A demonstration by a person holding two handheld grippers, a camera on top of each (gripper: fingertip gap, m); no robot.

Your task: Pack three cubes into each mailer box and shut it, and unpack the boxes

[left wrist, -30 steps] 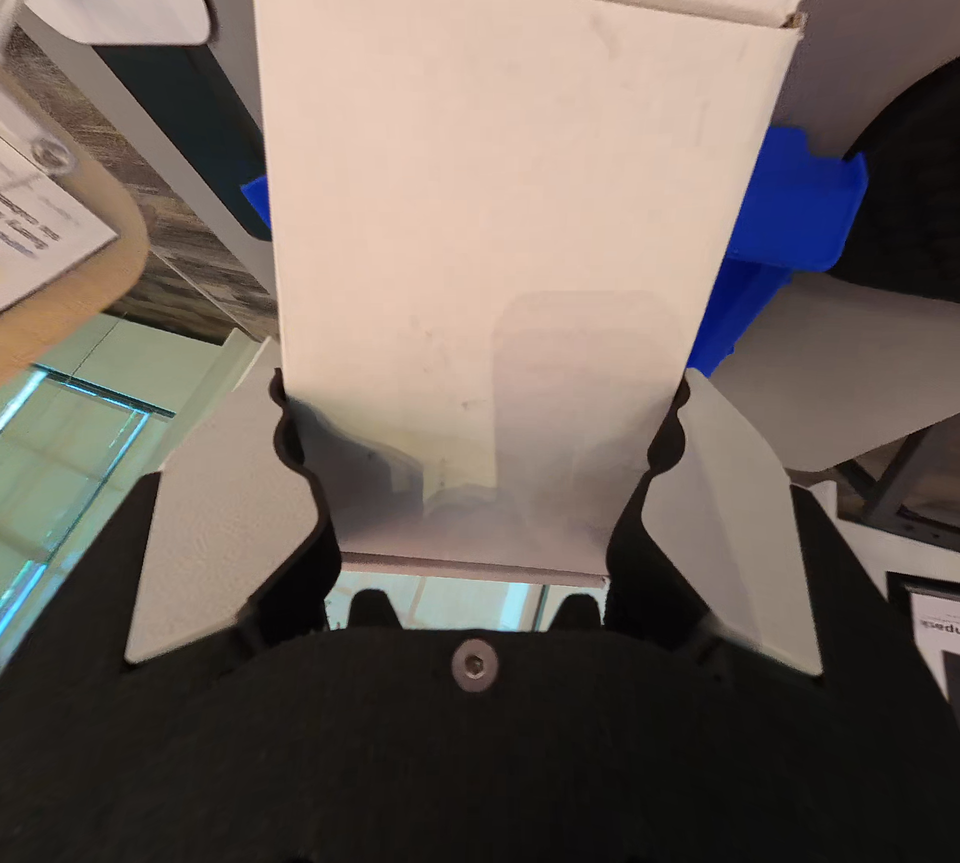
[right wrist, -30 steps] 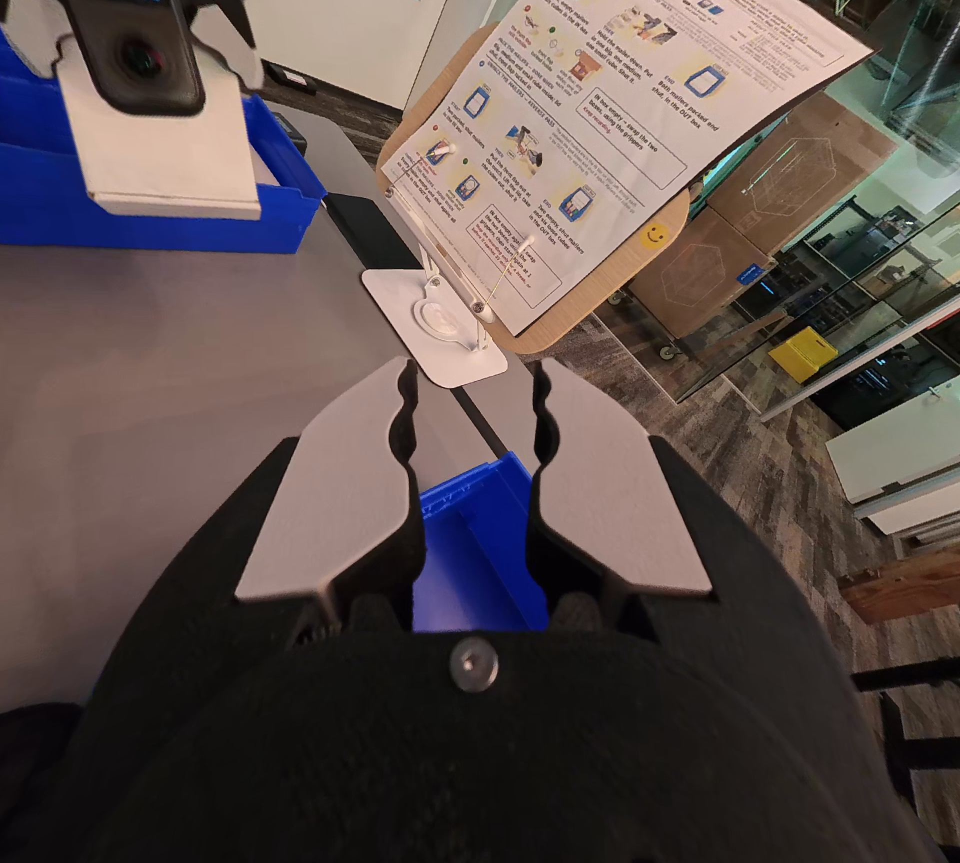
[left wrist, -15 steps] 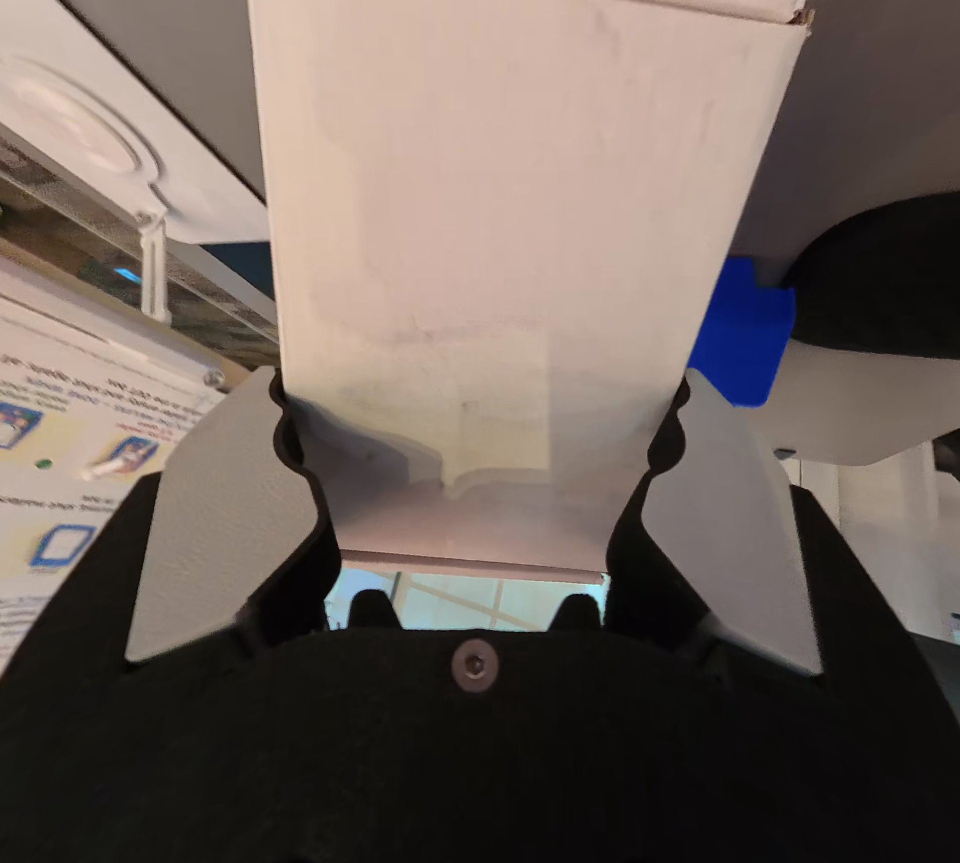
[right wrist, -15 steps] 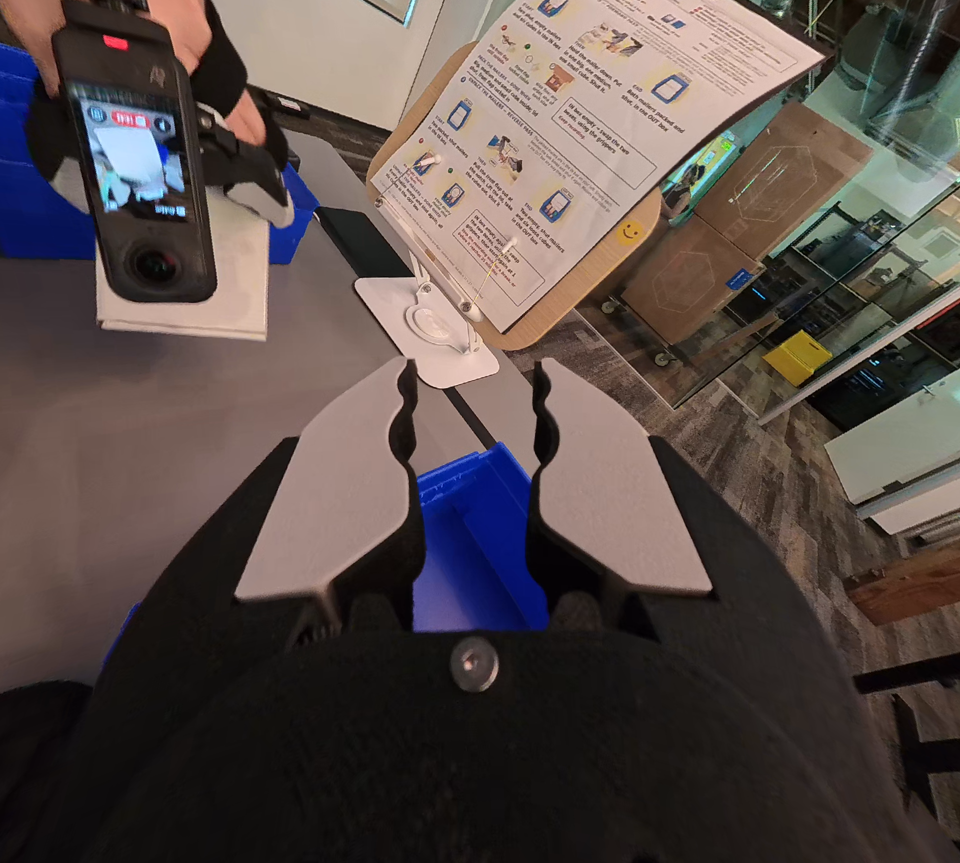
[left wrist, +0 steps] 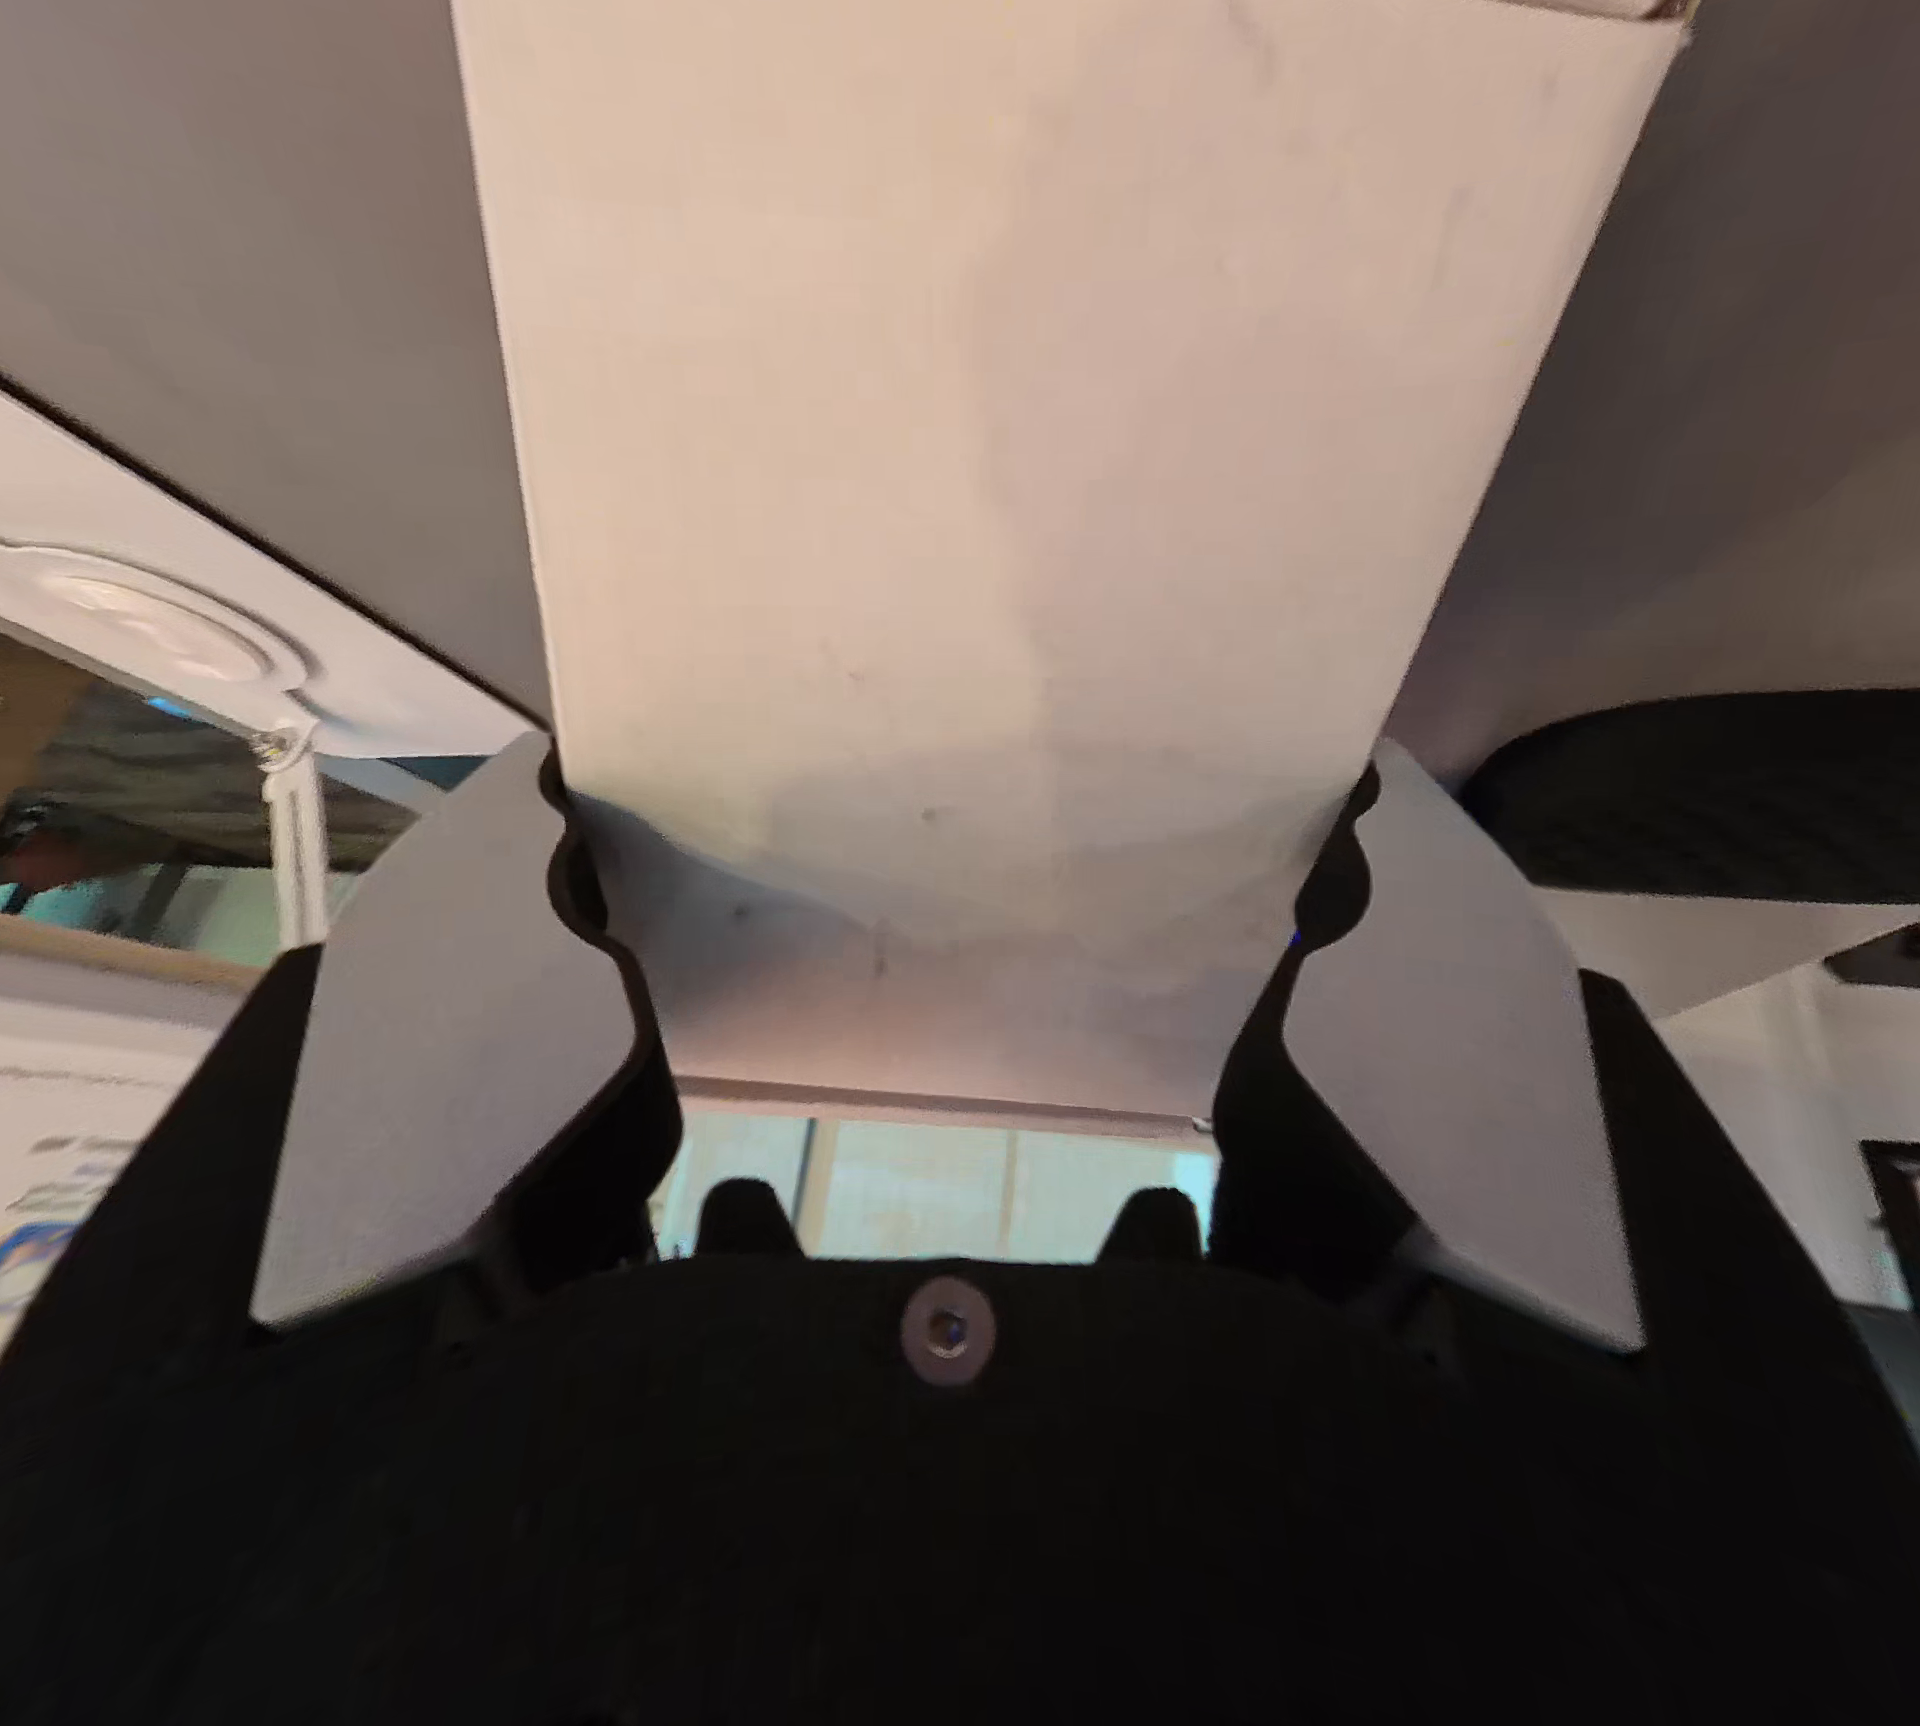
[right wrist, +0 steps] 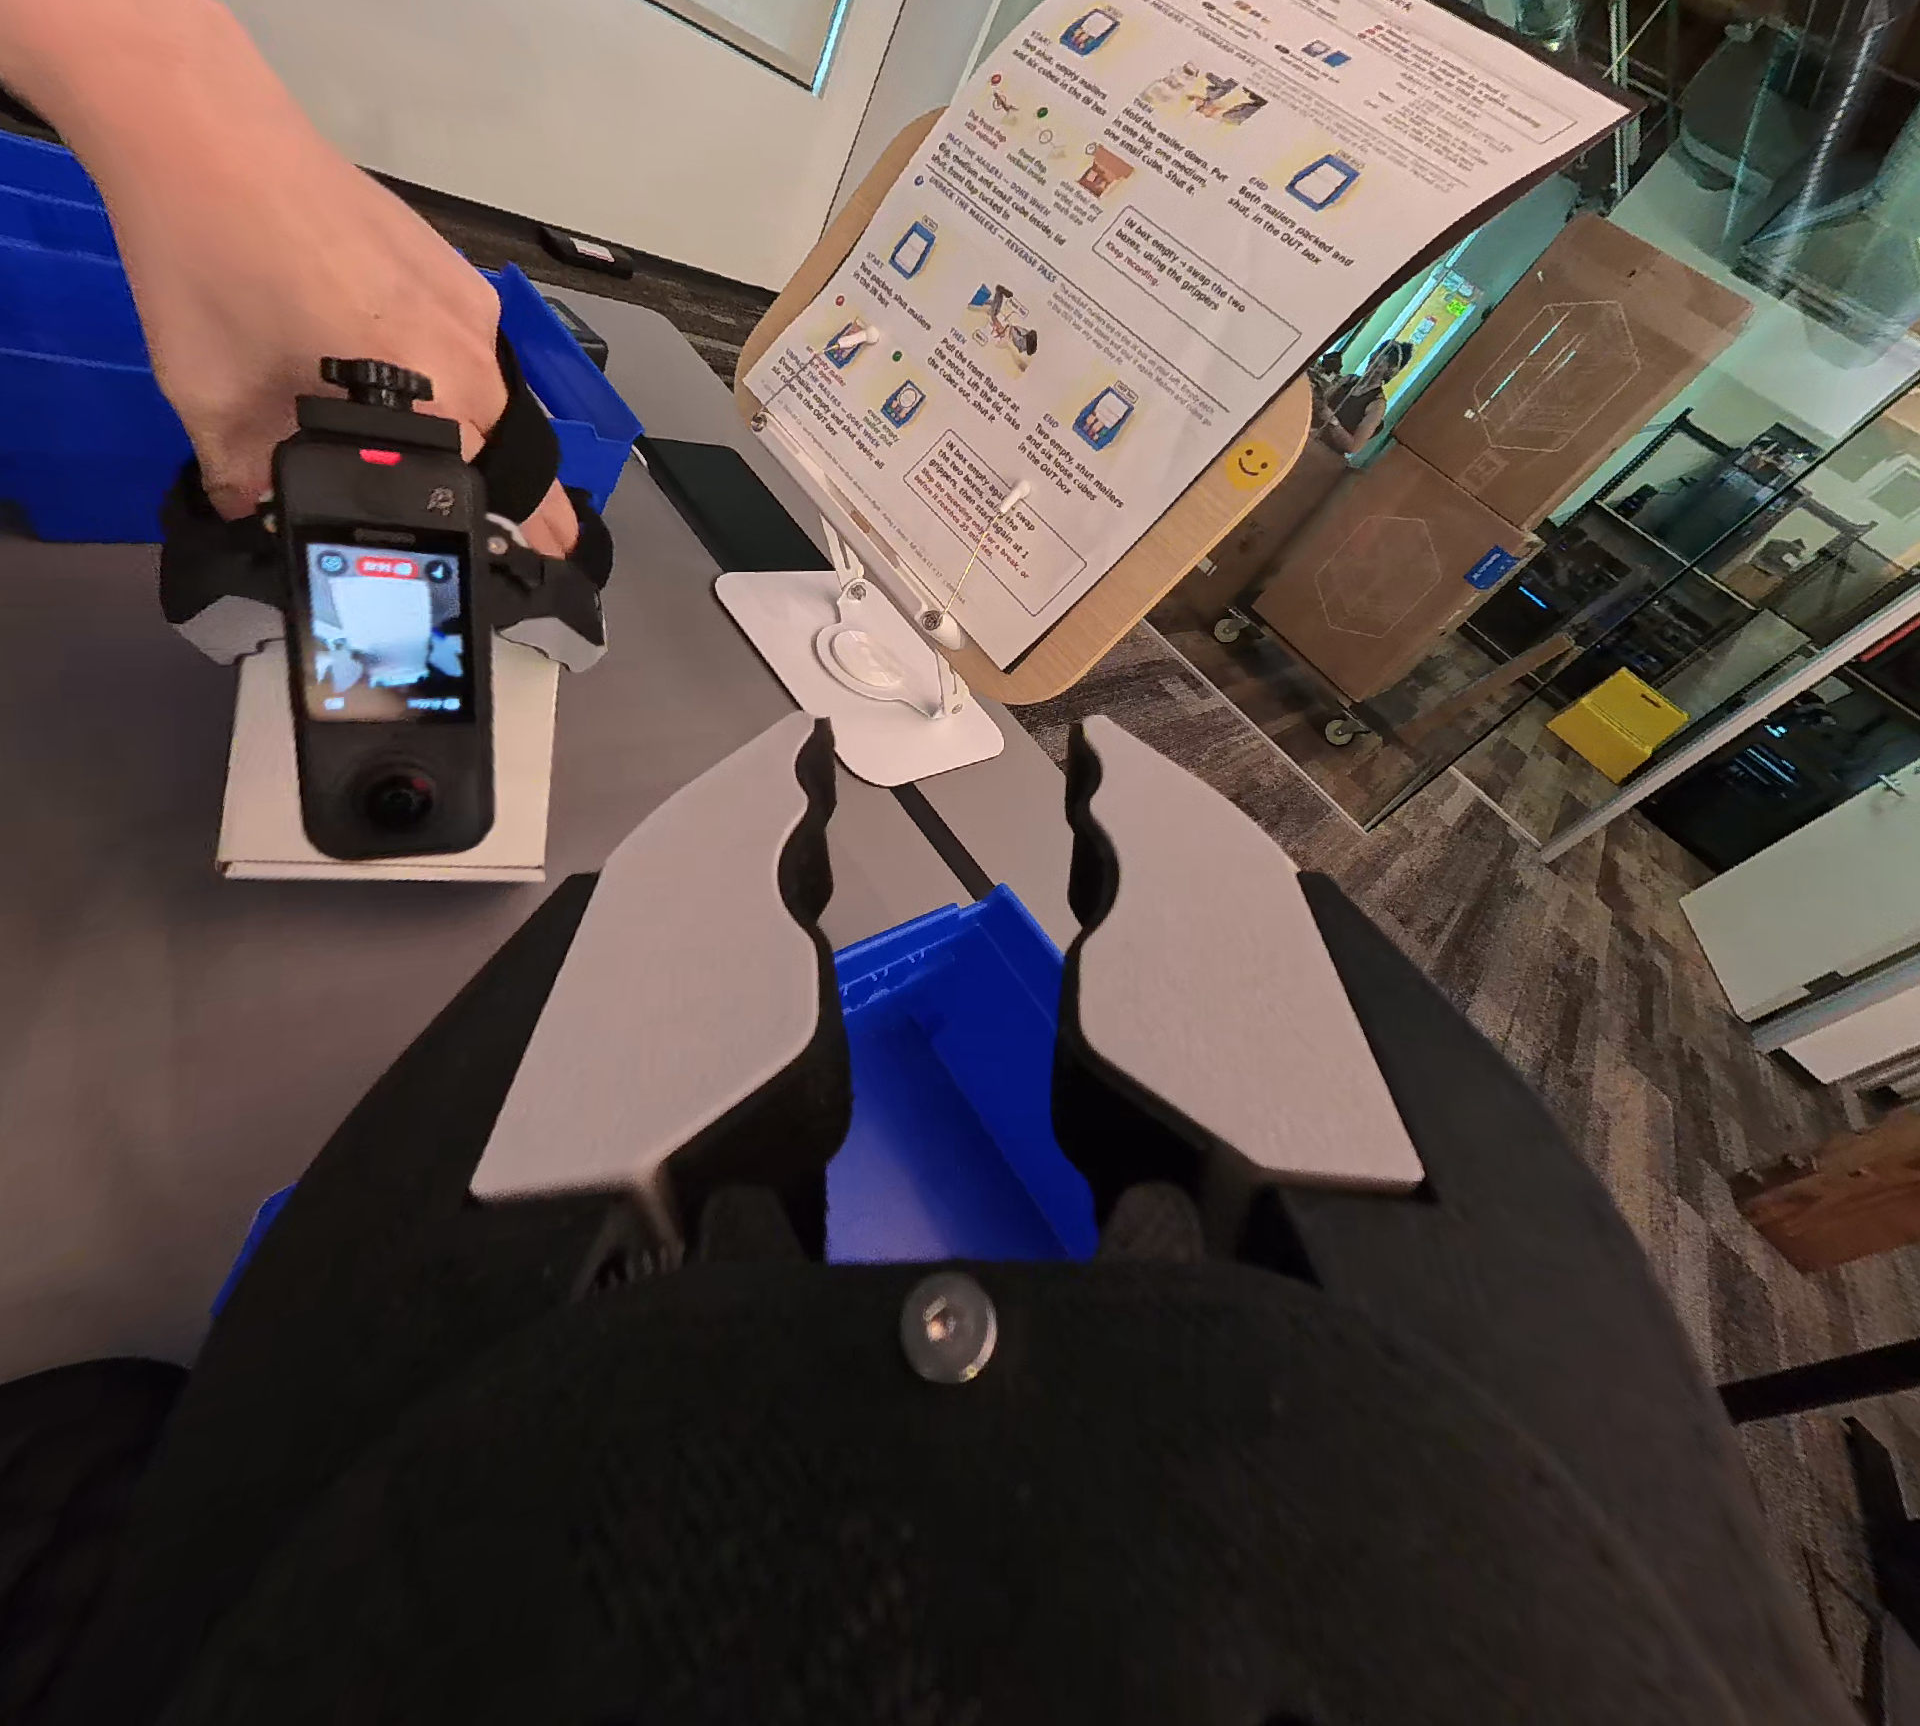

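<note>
L gripper (left wrist: pixel 961 855): jaws spread wide, clamped on both side edges of white mailer box (left wrist: pixel 997 429); box flat, closed, extends fwd from jaws. In R wrist view, same mailer box (right wrist: pixel 260 803) held low over grey bench (right wrist: pixel 125 1001), w/ front edge at or just above surface; contact cannot be told. Person's hand (right wrist: pixel 260 253) grips L gripper (right wrist: pixel 384 637) from above; black camera (right wrist: pixel 390 637) mounted on it, screen lit.

R gripper (right wrist: pixel 945 803): jaws part open, nothing between them. Blue bin (right wrist: pixel 935 1053) directly below jaws, at near R edge of bench; inside only partly in view. Second blue bin (right wrist: pixel 62 388) at far L of bench, behind hand.

Beyond R jaws: white stand (right wrist: pixel 862 668) on bench, carrying wooden board w/ printed instruction sheet (right wrist: pixel 1164 242), tilted back. Cardboard boxes (right wrist: pixel 1455 471) on floor past glass partition. No cubes visible either view.
</note>
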